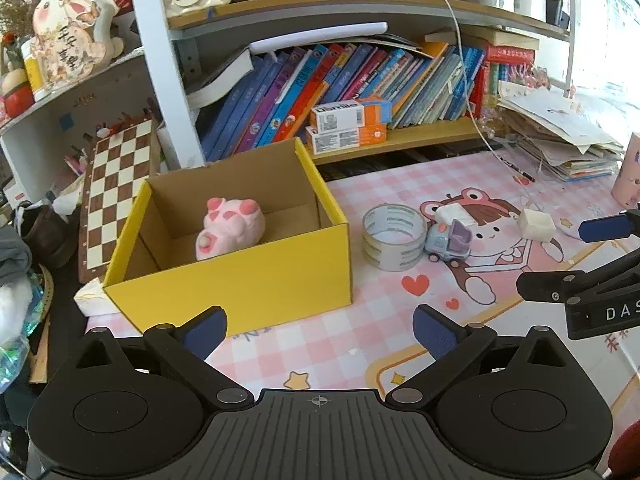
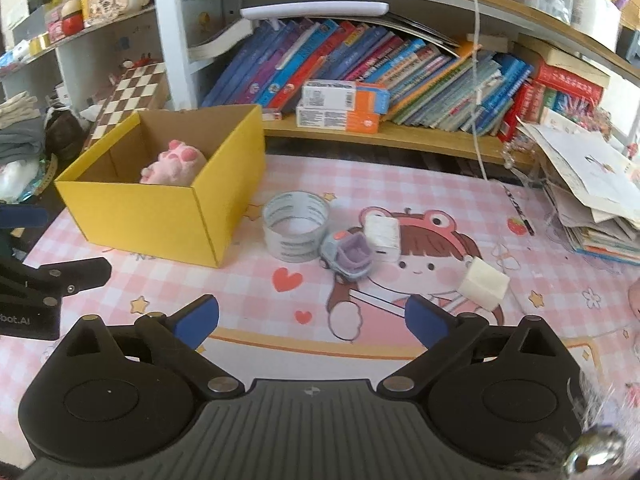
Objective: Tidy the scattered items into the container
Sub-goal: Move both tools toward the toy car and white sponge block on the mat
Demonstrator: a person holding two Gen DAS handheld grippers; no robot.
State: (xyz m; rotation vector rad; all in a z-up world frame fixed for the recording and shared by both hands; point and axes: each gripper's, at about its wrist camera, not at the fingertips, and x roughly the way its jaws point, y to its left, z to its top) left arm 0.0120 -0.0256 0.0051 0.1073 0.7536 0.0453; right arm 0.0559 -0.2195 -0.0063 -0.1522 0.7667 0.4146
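Note:
A yellow cardboard box (image 1: 248, 280) (image 2: 160, 216) stands open on the pink mat with a pink plush paw toy (image 1: 230, 228) (image 2: 174, 168) inside. To its right sit a roll of clear tape (image 1: 394, 236) (image 2: 296, 230), a small lilac toy truck (image 1: 448, 242) (image 2: 348, 258), a white charger block (image 1: 454, 214) (image 2: 382, 234) and a white cube (image 1: 537, 223) (image 2: 483, 284). My left gripper (image 1: 320, 332) hangs open in front of the box, nothing between its fingers. My right gripper (image 2: 312, 320) is open too, short of the truck and empty.
A shelf of slanted books (image 1: 360, 80) runs behind the mat, with orange-white cartons (image 1: 348, 126) on its ledge. A chessboard (image 1: 116, 184) leans at the left of the box. A paper stack (image 2: 592, 192) lies at the right. A white cable (image 2: 476, 92) hangs down.

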